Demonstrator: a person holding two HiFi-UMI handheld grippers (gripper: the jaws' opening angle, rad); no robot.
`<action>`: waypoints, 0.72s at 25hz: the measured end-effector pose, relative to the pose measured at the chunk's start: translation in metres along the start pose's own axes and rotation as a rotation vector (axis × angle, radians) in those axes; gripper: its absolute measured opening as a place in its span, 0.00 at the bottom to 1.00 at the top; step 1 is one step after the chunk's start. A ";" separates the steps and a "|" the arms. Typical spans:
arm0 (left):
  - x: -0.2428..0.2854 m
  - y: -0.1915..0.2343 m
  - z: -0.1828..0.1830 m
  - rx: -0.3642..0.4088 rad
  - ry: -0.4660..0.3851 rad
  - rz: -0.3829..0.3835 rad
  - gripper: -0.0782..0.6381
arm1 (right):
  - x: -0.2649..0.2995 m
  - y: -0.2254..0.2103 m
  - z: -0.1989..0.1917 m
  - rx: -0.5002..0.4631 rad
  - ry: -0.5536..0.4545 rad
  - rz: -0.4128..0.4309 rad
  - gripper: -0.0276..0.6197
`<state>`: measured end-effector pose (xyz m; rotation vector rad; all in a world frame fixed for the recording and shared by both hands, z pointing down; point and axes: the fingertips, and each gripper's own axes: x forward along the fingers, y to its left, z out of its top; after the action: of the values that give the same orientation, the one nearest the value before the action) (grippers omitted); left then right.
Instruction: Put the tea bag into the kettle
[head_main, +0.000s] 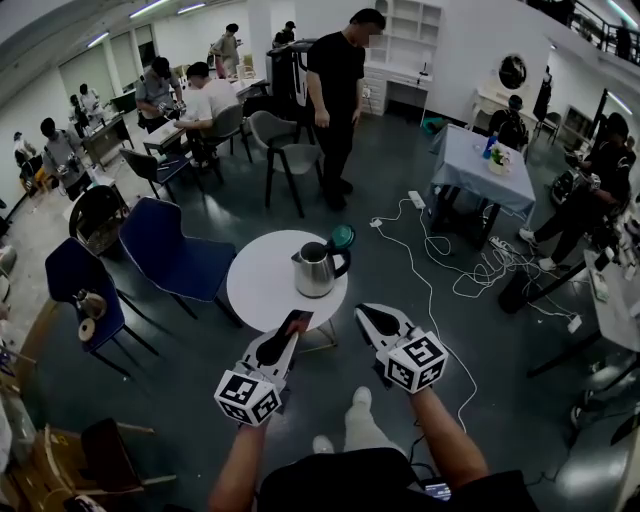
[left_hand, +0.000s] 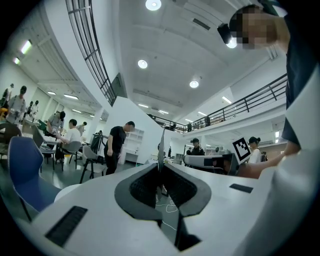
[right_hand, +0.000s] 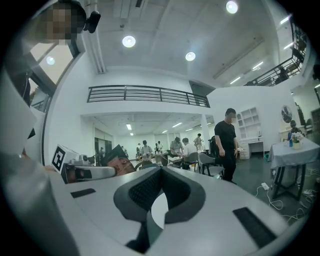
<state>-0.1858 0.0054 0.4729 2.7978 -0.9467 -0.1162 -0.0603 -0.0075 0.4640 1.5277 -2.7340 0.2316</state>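
At the table's (head_main: 258, 290) 6 o'clock edge, left gripper (head_main: 291, 334) clamps tea bag (head_main: 298, 319), right gripper (head_main: 364, 312) closed empty; next, probably carry toward kettle (head_main: 318, 270) at 12 o'clock.

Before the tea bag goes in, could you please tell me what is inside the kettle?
The kettle stands on the white table with its lid raised. Its steel wall hides the inside, so contents cannot be seen. The tea bag is outside, in the left gripper.

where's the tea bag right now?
Head view, left of centre: the tea bag is clamped in the left gripper, at the near edge of the round white table, short of the kettle.
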 end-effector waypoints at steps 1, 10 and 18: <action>0.001 0.004 0.002 -0.004 -0.004 0.007 0.17 | 0.002 -0.001 0.000 0.006 -0.002 0.001 0.07; 0.022 0.017 -0.004 -0.006 0.016 0.033 0.17 | 0.015 -0.022 0.005 0.000 -0.014 0.001 0.07; 0.047 0.030 0.004 0.011 0.008 0.052 0.17 | 0.032 -0.043 0.017 -0.037 -0.009 0.009 0.07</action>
<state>-0.1667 -0.0471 0.4741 2.7787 -1.0198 -0.0931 -0.0395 -0.0585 0.4552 1.5113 -2.7365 0.1738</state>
